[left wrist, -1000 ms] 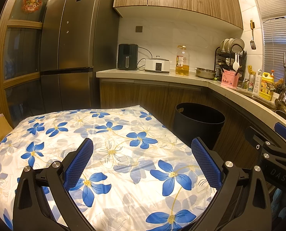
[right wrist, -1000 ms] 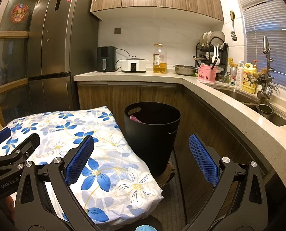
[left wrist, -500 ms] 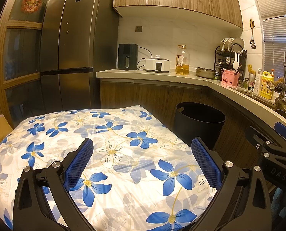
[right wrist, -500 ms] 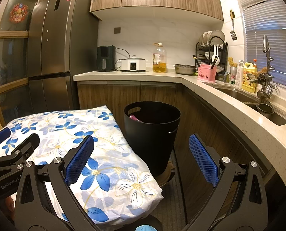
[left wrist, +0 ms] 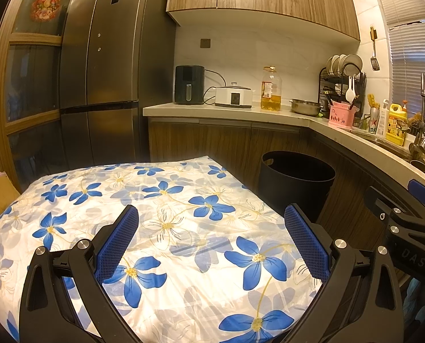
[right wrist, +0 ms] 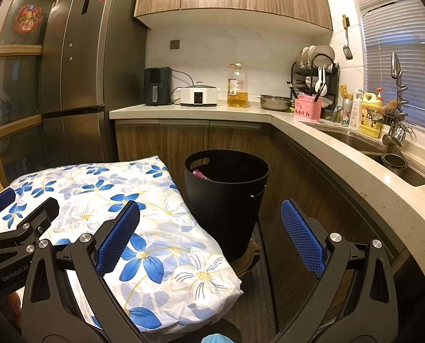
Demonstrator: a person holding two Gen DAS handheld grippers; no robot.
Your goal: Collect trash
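Where legible: "GenRobot.AI" on left gripper [right wrist: 18,208].

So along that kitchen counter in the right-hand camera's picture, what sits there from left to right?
Black air fryer → white cooker → oil bottle → steel bowl → pink utensil holder → yellow detergent bottle → tap.

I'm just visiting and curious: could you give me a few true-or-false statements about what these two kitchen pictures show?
1. The black bin stands on the floor beside the floral cloth. True.
2. The left hand-held gripper is clamped on trash. False: open, holding nothing.
3. Something pink lies inside the bin. True.
4. The right hand-held gripper is shut. False: open and empty.
5. The oil bottle stands in the sink. False: on the counter.
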